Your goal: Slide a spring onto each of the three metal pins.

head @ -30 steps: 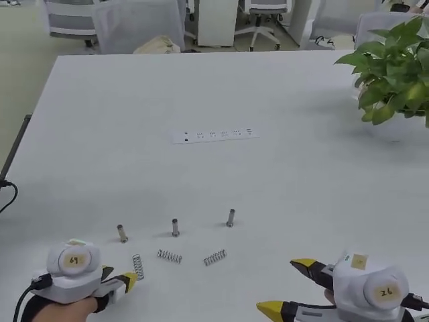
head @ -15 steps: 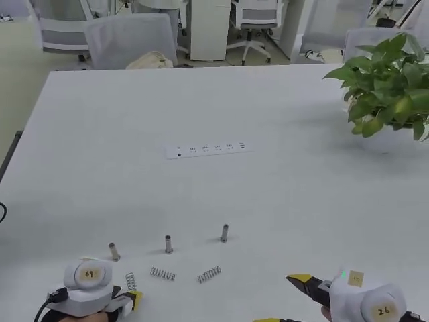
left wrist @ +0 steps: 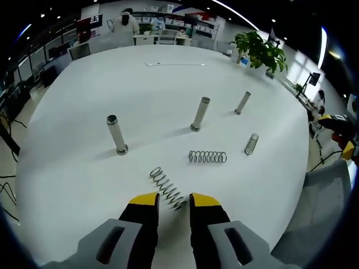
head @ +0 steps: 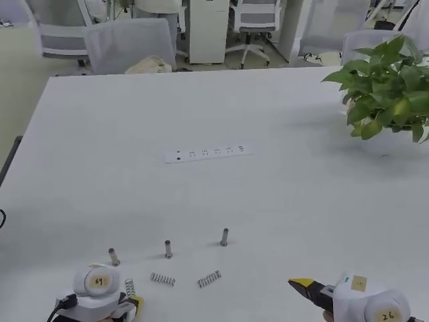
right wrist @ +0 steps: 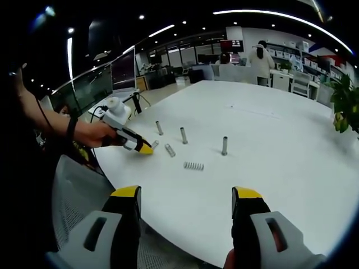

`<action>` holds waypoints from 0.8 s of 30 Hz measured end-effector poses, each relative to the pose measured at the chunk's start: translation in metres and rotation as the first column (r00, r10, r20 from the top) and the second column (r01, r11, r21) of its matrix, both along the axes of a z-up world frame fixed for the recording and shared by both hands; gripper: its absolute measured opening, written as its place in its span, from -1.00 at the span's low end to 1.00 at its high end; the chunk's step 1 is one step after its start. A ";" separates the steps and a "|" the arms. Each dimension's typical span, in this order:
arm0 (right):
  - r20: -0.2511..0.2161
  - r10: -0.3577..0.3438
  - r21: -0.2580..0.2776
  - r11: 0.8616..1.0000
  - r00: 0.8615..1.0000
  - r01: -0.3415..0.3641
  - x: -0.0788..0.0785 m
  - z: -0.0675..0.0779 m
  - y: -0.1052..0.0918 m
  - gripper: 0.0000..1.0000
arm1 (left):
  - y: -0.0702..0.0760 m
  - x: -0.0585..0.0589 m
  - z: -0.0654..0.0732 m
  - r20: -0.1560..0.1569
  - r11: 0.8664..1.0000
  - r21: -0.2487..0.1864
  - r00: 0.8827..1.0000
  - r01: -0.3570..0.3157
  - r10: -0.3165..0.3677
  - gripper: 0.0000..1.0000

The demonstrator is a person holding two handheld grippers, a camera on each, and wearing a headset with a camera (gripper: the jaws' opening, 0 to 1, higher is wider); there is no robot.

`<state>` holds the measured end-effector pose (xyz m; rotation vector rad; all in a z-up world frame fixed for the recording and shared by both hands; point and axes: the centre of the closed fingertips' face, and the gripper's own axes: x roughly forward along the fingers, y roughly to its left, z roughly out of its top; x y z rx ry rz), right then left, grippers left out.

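**Asker:** Where are you with the first one?

**Me:** My left tongs (left wrist: 174, 199) are narrowed to a small gap. They straddle the near end of the nearest grey coiled-wire spring (left wrist: 166, 188), which lies flat on the white worktop (head: 281, 194). I judge it not yet pinched. My right tongs (right wrist: 188, 193) gape wide, hold nothing, and hover by the worktop's near edge.

**Asker:** How do you do it well?

**Me:** Pinch lightly near the coil's end so it doesn't squash, and tip it upright. Then line its bore over the nearest short grey metal pin (left wrist: 116, 134), standing just beyond. The middle spring (left wrist: 207, 157), far spring (left wrist: 251, 144), middle pin (left wrist: 199, 114) and far pin (left wrist: 242, 103) wait alongside.

**Asker:** Room?

**Me:** Plenty ahead: the white power strip (head: 209, 153) and green leafy plant (head: 385, 80) are well apart. The near edge is close, so a dropped spring could roll off.
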<state>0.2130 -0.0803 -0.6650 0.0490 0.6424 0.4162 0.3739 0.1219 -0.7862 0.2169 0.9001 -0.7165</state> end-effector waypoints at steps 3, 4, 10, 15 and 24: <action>-0.003 0.007 -0.005 1.000 1.000 -0.008 0.000 -0.001 0.001 0.29 | 0.002 -0.002 0.001 -0.001 1.000 0.015 1.000 0.026 -0.026 -0.92; -0.004 0.008 -0.003 1.000 1.000 -0.008 0.000 -0.002 0.002 0.29 | 0.005 -0.006 0.001 -0.013 0.999 0.024 0.999 0.040 -0.040 -0.95; -0.002 0.012 -0.001 1.000 1.000 -0.012 0.001 -0.002 0.002 0.28 | 0.011 -0.005 0.005 -0.031 1.000 0.008 0.999 0.024 -0.024 -0.95; -0.001 0.011 -0.001 1.000 1.000 -0.011 0.003 -0.003 0.000 0.29 | 0.014 -0.004 0.016 -0.011 0.999 -0.011 0.999 0.033 -0.033 -0.96; 0.004 0.016 0.018 1.000 1.000 -0.016 0.007 -0.001 0.003 0.27 | 0.016 -0.010 0.040 0.043 0.997 -0.028 0.997 0.065 -0.064 -0.96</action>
